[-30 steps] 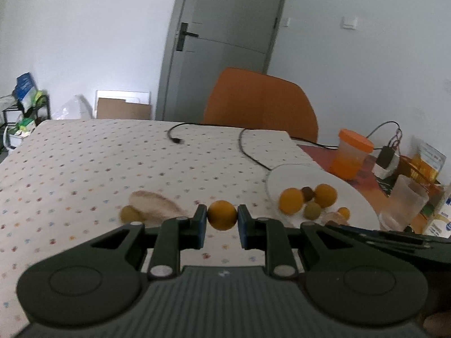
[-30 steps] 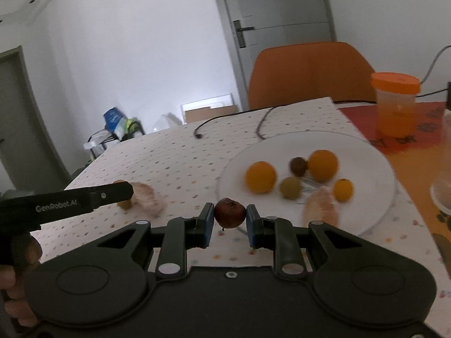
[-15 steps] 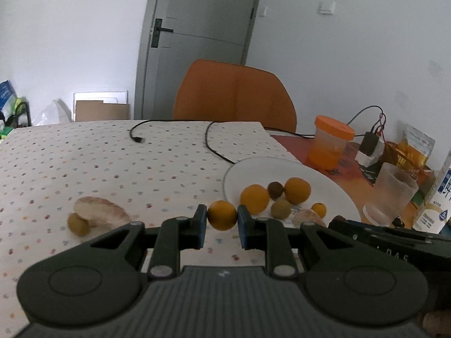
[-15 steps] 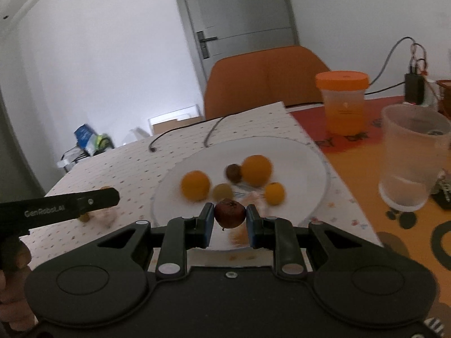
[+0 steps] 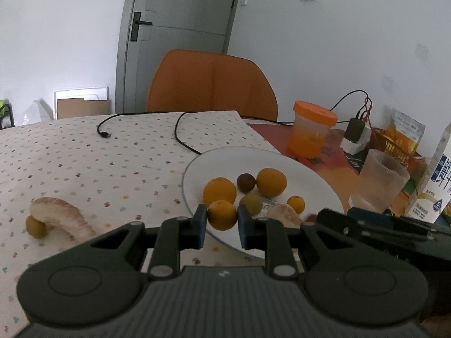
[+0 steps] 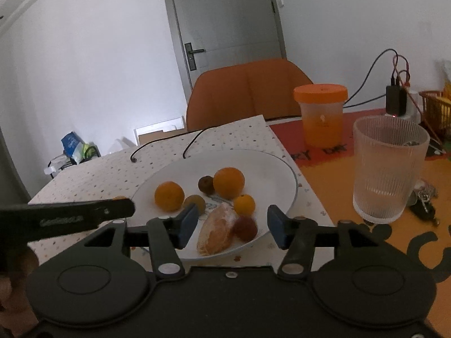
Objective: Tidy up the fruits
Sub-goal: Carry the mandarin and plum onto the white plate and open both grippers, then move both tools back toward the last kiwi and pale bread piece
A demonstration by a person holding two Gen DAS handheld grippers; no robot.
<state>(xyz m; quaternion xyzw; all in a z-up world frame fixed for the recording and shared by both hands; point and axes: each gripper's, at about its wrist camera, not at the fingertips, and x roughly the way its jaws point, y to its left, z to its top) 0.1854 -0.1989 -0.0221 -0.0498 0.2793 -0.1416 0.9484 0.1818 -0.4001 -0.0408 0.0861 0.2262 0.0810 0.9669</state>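
The white plate [image 6: 282,166] already carries most of the fruit. The right gripper [image 6: 229,225] gapes wide and empty above a reddish fruit [image 6: 245,228] near the rim. The left gripper [image 5: 221,219] pinches a small orange [image 5: 221,214] over the plate's edge; let go there, I reckon it rolls off.

Glossy white ceramic-looking plate [image 6: 284,169], ribbed frosted tumbler [image 6: 389,169], matt dotted tablecloth [image 5: 84,157], matt black plastic claws.

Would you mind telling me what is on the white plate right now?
On the white plate: two oranges, a kumquat, green fruit, brown fruit, reddish fruit, pomelo segment. The right gripper's body hides the near rim.
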